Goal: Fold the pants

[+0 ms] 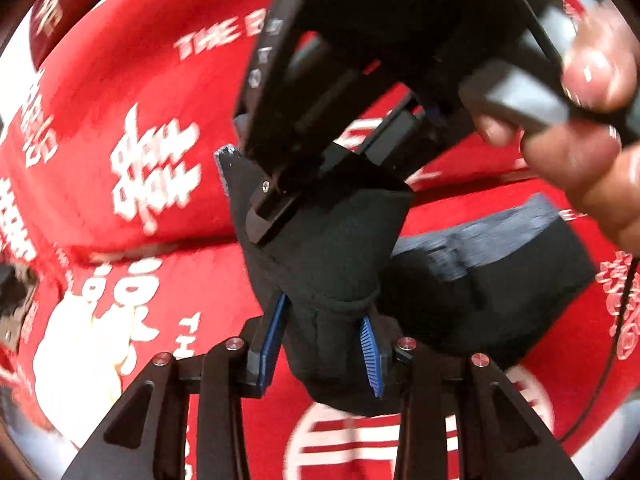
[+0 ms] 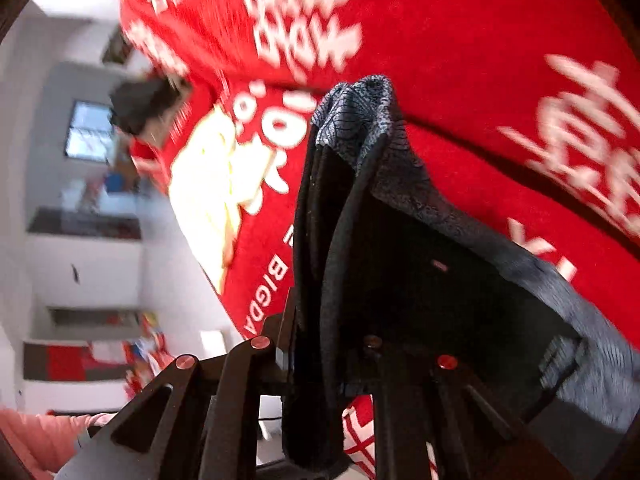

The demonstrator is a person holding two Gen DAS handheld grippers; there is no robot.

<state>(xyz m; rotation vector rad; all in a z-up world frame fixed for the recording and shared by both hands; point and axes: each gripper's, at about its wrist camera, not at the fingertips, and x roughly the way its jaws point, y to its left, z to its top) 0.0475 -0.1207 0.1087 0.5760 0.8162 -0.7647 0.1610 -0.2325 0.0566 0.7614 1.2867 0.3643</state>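
Observation:
The black pants (image 1: 344, 248) with a grey waistband (image 1: 500, 232) hang bunched above a red tablecloth (image 1: 120, 100) printed with white lettering. My left gripper (image 1: 324, 310) is shut on a thick fold of the pants between its blue pads (image 1: 370, 356). My right gripper (image 1: 276, 208), held by a hand (image 1: 592, 128), comes in from above and pinches the same fabric higher up. In the right wrist view the pants (image 2: 400, 260) drape over and between the fingers of the right gripper (image 2: 320, 344), grey lining (image 2: 360, 108) on top, hiding the pads.
The red tablecloth (image 2: 460, 40) ends at the left, where a dark object (image 2: 148, 108) sits at its edge. Beyond are white shelves (image 2: 84, 272) and a window (image 2: 90, 132). A black cable (image 1: 616, 340) hangs at the right. A pink sleeve (image 2: 40, 436) shows bottom left.

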